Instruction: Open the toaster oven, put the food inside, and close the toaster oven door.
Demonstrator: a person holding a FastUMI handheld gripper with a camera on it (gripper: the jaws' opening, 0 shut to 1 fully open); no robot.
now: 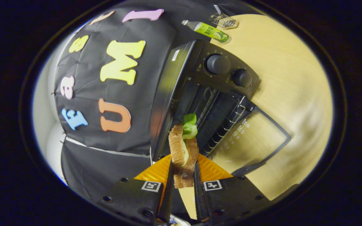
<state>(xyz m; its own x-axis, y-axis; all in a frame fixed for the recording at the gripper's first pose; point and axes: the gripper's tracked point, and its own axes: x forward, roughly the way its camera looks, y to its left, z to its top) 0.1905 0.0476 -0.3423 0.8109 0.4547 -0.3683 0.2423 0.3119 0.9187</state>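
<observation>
gripper (pixel 183 171) pinching brown bread sandwich with green lettuce (pixel 183 147), both fingers pressed on it. sandwich just ahead of black toaster oven (pixel 200 91) cavity, glass door (pixel 250 141) folded open. green plastic bottle (pixel 207 30) lying beyond oven on pale wooden table (pixel 294 88).

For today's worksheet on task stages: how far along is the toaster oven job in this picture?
Done: the toaster oven stands open, its glass door dropped flat. In hand: the gripper is shut on the sandwich, held just before the opening. Left: set the sandwich on the rack, let go, shut the door.
</observation>
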